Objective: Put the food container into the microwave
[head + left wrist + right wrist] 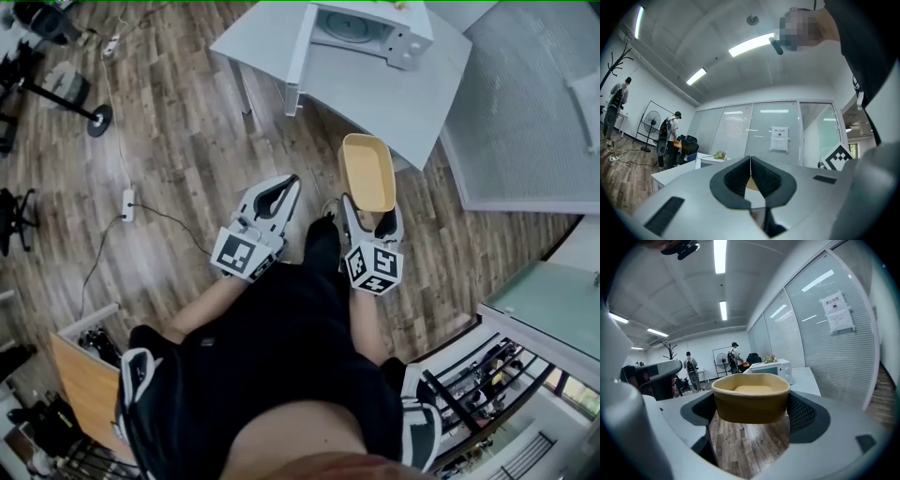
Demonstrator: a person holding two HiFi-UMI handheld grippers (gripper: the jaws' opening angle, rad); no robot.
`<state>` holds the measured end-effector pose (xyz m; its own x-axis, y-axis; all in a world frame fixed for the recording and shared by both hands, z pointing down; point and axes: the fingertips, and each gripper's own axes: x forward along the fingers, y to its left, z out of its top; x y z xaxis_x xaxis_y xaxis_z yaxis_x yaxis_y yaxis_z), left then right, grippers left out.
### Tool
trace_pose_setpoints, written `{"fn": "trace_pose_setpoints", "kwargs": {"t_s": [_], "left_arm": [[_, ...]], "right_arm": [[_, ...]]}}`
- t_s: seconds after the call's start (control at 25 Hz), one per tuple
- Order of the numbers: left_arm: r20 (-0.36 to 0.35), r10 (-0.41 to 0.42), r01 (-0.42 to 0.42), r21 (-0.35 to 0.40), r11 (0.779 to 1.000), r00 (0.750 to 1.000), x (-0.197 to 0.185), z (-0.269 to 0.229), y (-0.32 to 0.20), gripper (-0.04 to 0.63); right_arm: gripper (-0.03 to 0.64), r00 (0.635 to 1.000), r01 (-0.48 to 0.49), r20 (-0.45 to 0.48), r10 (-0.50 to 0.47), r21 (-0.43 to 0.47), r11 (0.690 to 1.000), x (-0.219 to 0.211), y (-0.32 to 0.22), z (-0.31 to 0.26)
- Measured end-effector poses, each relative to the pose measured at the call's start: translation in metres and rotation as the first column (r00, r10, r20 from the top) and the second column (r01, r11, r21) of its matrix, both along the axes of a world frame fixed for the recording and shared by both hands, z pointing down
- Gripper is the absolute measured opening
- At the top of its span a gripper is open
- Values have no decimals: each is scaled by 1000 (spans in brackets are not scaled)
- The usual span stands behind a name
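Nearest the lens: torso (pixel 281 375) in black. Just ahead, left gripper (pixel 284 190) (pixel 750 161), jaws pressed together with nothing between them. Beside it, right gripper (pixel 370 214) (pixel 751 404), jaws apart and clamped on the sides of the container (pixel 367 172) (pixel 751 401). Container upright, yellow, carried over the wood floor (pixel 178 141), near the table (pixel 394 89) edge. Microwave (pixel 366 28) (pixel 776 367) on the table, door (pixel 300 47) swung open, well apart from the container.
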<state>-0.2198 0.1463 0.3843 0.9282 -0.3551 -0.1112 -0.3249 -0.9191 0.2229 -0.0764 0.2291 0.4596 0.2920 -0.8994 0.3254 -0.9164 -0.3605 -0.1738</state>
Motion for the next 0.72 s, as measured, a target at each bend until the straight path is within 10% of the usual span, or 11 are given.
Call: {"fn": "trace_pose_setpoints", "kwargs": {"t_s": [0.72], "left_arm": [[11,-216,215,30,976,976,238,-8,-147,23]], "right_arm": [[485,981,193,-20,-194,-45,980,258,-182,35]]}}
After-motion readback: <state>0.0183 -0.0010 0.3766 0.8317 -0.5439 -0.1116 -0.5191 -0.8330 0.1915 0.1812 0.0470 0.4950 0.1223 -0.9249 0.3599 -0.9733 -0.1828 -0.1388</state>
